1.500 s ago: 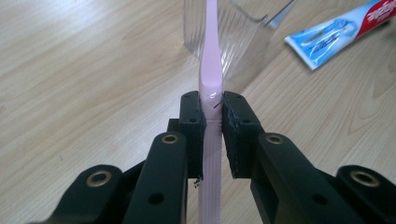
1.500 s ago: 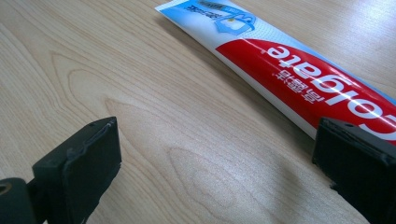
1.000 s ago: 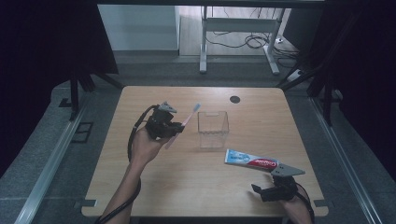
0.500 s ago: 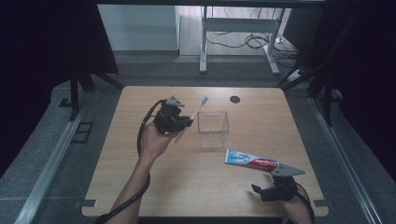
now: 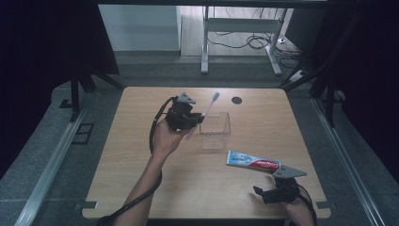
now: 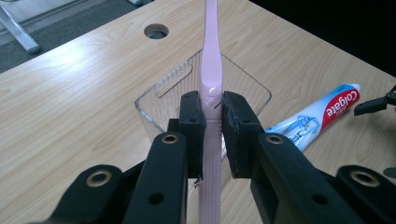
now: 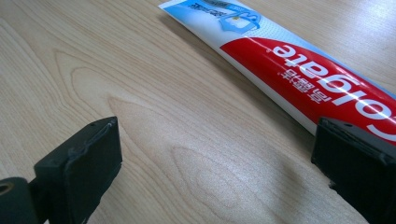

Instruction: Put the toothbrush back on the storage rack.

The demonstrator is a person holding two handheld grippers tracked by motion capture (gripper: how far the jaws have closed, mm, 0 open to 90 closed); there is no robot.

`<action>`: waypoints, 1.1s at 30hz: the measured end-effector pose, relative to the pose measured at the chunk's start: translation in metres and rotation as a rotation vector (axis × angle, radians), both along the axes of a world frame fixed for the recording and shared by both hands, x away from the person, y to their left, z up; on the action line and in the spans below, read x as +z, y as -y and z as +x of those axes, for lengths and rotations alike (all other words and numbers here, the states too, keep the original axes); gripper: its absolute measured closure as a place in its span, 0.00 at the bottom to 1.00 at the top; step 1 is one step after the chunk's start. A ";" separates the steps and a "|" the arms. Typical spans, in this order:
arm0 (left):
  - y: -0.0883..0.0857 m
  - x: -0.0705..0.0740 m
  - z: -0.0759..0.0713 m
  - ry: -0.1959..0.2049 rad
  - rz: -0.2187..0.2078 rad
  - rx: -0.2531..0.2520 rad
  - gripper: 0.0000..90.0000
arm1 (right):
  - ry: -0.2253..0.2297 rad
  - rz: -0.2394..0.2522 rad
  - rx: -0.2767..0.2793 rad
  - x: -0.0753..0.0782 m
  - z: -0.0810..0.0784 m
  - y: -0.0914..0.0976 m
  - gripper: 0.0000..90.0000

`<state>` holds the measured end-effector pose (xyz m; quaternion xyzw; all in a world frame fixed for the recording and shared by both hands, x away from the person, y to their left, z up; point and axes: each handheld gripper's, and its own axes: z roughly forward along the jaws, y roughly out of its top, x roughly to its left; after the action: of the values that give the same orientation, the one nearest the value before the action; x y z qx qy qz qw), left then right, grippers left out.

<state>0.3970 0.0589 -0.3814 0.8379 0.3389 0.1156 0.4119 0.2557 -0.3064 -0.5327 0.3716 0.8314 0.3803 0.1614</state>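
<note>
While the left gripper (image 5: 195, 123) clamps a pink toothbrush (image 5: 203, 116) by its handle, its jaws stand narrow, pads pressed on both sides of the shaft. From the high view, the toothbrush slants with its head raised toward the table's far edge, above the left rim of a clear plastic box (image 5: 215, 131) that stands near the middle of the table (image 5: 127, 179). A round cable hole (image 5: 236, 100) lies close to the far edge, apart from the box.

Between the box and the table's near right corner lies a toothpaste tube (image 5: 252, 162), flat on the wood. The right gripper (image 5: 266, 195) rests low at the near right corner, just beside the tube's red end, jaws wide with bare wood between them.

The left gripper view gives detail that the high view lacks: the box (image 6: 252, 88) has ribbed walls and a slot handle cut into one side, and the toothbrush (image 6: 211, 79) lines up over its opening, with nothing between brush and box. The tube (image 6: 322, 115) lies beyond the box there, its printed lettering legible.

The right gripper view shows the tube (image 7: 299, 70) reaching one pad, though contact cannot be confirmed.
</note>
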 end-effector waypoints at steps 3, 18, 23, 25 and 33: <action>0.006 0.001 0.003 0.010 -0.001 -0.003 0.88 | 0.000 0.000 0.001 0.000 0.000 0.000 0.03; 0.033 -0.006 0.019 0.021 -0.024 -0.009 0.88 | -0.001 0.005 0.003 0.000 0.000 0.000 0.03; 0.042 -0.009 0.024 0.028 -0.017 -0.004 0.88 | -0.002 0.005 0.004 0.000 0.000 0.000 0.03; 0.045 -0.011 0.026 0.040 -0.011 -0.002 0.88 | -0.002 0.006 0.006 0.000 0.000 0.000 0.04; 0.061 -0.020 0.035 0.053 0.023 -0.010 0.88 | 0.000 0.008 0.008 0.000 0.000 0.000 0.04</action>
<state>0.4317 -0.0018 -0.4015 0.8410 0.3224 0.1396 0.4114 0.2560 -0.3065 -0.5328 0.3692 0.8313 0.3842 0.1583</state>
